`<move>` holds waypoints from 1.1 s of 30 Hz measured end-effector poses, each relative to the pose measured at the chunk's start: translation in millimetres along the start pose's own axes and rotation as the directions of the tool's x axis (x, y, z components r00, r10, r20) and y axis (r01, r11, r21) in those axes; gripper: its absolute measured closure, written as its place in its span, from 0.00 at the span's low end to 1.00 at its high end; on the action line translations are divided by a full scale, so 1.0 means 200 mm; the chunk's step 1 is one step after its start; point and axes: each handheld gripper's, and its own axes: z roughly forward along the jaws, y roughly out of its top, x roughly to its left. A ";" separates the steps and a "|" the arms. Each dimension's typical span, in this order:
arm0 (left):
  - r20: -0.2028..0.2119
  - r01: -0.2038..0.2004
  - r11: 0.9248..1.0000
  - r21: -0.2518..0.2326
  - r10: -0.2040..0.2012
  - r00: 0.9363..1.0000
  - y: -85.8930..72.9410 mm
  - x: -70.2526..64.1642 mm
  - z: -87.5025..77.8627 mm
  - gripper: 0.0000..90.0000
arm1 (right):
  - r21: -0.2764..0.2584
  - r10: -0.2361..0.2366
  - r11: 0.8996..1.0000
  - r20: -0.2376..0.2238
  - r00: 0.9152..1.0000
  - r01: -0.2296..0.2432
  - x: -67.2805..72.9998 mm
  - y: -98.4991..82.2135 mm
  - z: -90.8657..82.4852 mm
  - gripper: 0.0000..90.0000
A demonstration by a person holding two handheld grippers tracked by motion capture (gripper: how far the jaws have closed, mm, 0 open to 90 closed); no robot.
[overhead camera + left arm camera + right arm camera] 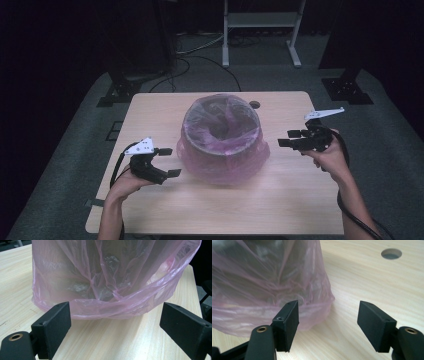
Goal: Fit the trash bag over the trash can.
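From above, a round bin lined with a thin, translucent pink plastic bag [222, 142] stands at the middle of the pale wooden worktop [280, 195], the bag's loose skirt folded down over its rim. The left tongs [169, 162] wait just beside it, spread wide and gripping nothing; the right tongs [288, 138] sit near its other side, also spread. Along the left tongs [113, 323], the bag's hem [110, 310] lies just ahead, untouched. Along the right tongs [328, 322], the bag [262, 285] bulges beside one jaw, and a round hole [391, 253] shows in the worktop beyond.
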 end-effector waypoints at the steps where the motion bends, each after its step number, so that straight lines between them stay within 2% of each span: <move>1: 0.000 0.001 1.000 0.000 -0.001 1.000 0.00 0.00 0.00 0.10 | 0.003 0.003 1.000 -0.001 1.000 -0.003 0.00 -0.02 0.00 0.36; 14: 0.000 0.001 1.000 0.003 -0.001 1.000 0.00 0.00 0.00 0.10 | 0.029 0.023 0.999 0.019 1.000 -0.023 -0.02 -0.20 0.04 0.36; 18: 0.002 0.002 1.000 0.007 -0.002 1.000 0.00 0.00 0.01 0.10 | 0.021 0.043 0.999 0.017 0.999 -0.044 -0.02 -0.29 0.05 0.36; 33: 0.002 -0.005 1.000 0.006 0.005 1.000 0.00 -0.02 0.00 0.10 | -0.018 0.071 0.997 0.034 0.997 -0.071 0.00 -0.46 0.00 0.35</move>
